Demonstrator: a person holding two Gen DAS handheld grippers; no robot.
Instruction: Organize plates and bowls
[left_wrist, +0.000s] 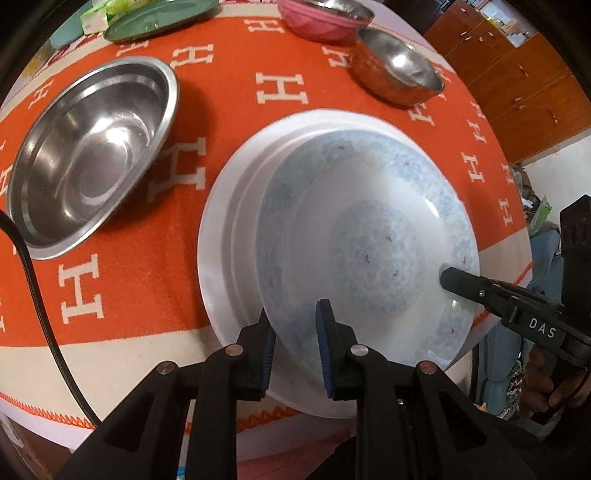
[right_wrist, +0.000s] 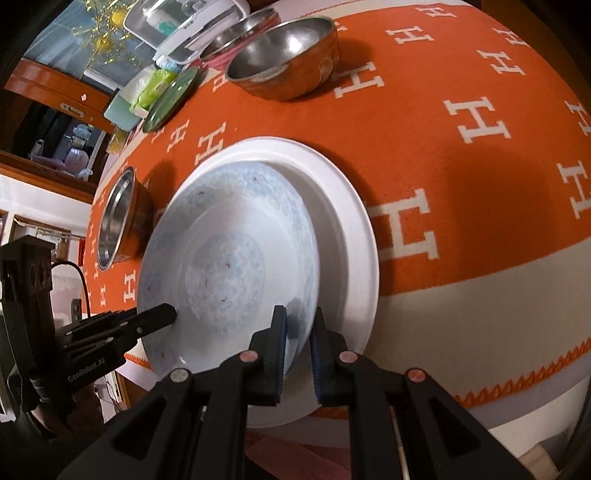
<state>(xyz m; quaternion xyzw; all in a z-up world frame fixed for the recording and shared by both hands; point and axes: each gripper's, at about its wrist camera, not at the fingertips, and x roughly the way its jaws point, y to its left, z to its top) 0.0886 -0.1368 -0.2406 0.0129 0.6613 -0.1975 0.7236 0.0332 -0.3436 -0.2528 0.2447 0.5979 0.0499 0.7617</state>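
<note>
Here, blue-patterned plate (left_wrist: 369, 236), glossy, shallow, round

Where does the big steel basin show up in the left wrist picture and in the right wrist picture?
Left wrist view: the steel basin fills the upper left, on the orange cloth, left of the stacked plates.
Right wrist view: the steel basin sits at the left edge, seen side-on, partly hidden behind the blue-patterned plate.
Shared landmark: the blue-patterned plate, lying in the white plate.

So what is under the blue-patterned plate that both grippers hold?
The blue-patterned plate sits over a larger plain white plate, whose rim shows on one side. The white plate's centre is covered, so anything between them cannot be seen.
</note>
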